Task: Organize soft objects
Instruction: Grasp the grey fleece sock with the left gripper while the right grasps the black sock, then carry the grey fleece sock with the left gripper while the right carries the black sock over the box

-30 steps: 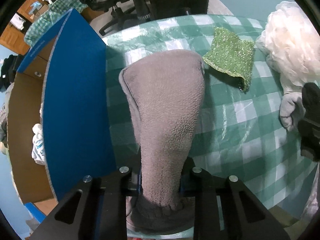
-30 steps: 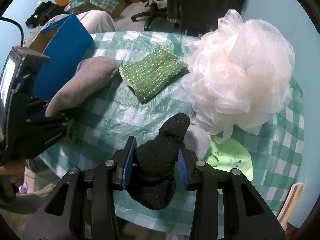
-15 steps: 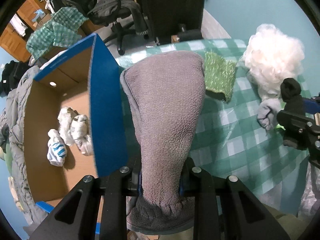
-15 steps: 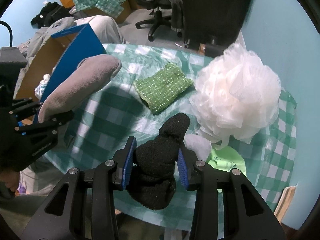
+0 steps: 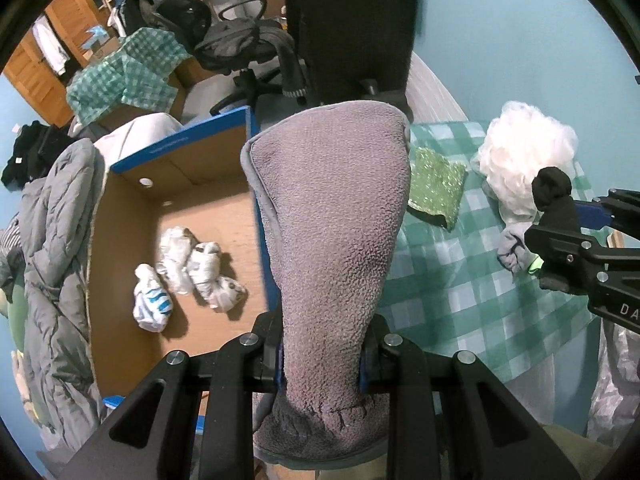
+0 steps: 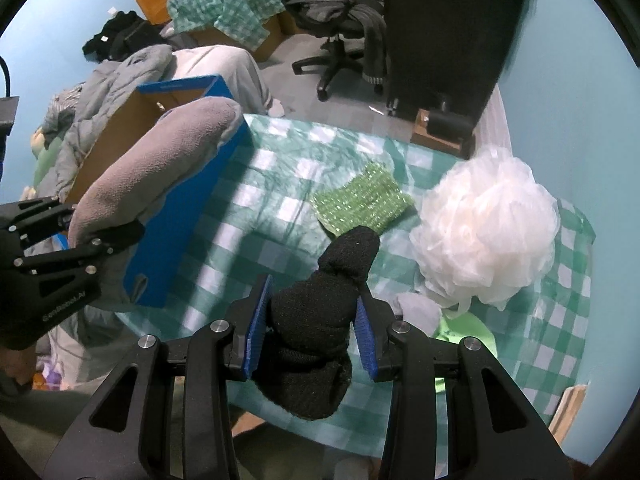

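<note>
My left gripper (image 5: 322, 354) is shut on a grey fleece slipper (image 5: 332, 220) that hangs above the edge of an open cardboard box with blue outer walls (image 5: 208, 216). Rolled white socks (image 5: 188, 268) lie on the box floor. My right gripper (image 6: 310, 318) is shut on a black sock bundle (image 6: 320, 308), held above the green checked tablecloth (image 6: 248, 220). In the right wrist view the left gripper (image 6: 60, 248) and the grey slipper (image 6: 152, 168) show at the left, by the box wall (image 6: 188, 216).
On the table lie a sparkly green cloth (image 6: 362, 200), a white mesh bath pouf (image 6: 486, 240), a pale grey sock (image 6: 416, 308) and a light green item (image 6: 466, 332). A grey quilted jacket (image 5: 52, 240) drapes beside the box. An office chair (image 6: 344, 28) stands behind the table.
Both grippers have risen with their loads. The left view now looks down into the box, showing its floor and white socks. The table items appear smaller and farther away.
</note>
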A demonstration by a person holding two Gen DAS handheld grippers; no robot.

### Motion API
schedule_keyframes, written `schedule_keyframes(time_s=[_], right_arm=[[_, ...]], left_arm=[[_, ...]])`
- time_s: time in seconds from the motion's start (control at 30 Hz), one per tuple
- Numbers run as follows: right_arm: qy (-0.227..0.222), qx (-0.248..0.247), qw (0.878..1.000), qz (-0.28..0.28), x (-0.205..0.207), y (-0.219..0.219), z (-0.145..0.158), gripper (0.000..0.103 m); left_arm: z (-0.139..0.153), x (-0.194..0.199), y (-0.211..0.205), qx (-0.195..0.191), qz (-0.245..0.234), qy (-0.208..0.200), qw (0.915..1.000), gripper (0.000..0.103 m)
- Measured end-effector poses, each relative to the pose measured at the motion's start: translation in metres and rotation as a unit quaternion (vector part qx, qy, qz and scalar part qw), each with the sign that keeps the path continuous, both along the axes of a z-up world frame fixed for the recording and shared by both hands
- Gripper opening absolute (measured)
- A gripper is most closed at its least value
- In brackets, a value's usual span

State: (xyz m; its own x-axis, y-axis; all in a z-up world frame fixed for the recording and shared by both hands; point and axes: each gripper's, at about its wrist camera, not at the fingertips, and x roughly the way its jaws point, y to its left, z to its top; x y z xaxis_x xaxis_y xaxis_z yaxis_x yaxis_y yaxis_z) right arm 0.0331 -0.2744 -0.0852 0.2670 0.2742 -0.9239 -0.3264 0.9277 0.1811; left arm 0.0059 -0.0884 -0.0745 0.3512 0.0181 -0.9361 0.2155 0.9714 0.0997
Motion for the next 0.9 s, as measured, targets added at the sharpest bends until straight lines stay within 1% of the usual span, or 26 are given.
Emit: schedule_keyframes(time_s=[0.23,0.4,0.7,0.9], right_arm=[[-0.013,-0.009,1.0,0.026,0.003,0.021,0.017,0.038],[-0.019,-0.008,0.999,0.039,0.008,0.043,0.025,0.038],[-0.026,0.0,0.997,0.072,0.019,0.086,0.032,0.038],[-0.03,0.005,0.995,0.096,0.027,0.116,0.034,0.038]], left_arm=[[0.015,-0.003,0.029,-0.002,0.024,-0.012,0.9996,0.025],[0.02,-0.005,0.055,-0.002,0.046,-0.016,0.9988,0.025],[0.019,-0.004,0.101,-0.009,0.094,-0.019,0.9954,0.025],[0.018,-0.003,0.124,-0.007,0.115,-0.022,0.9931,0.025]])
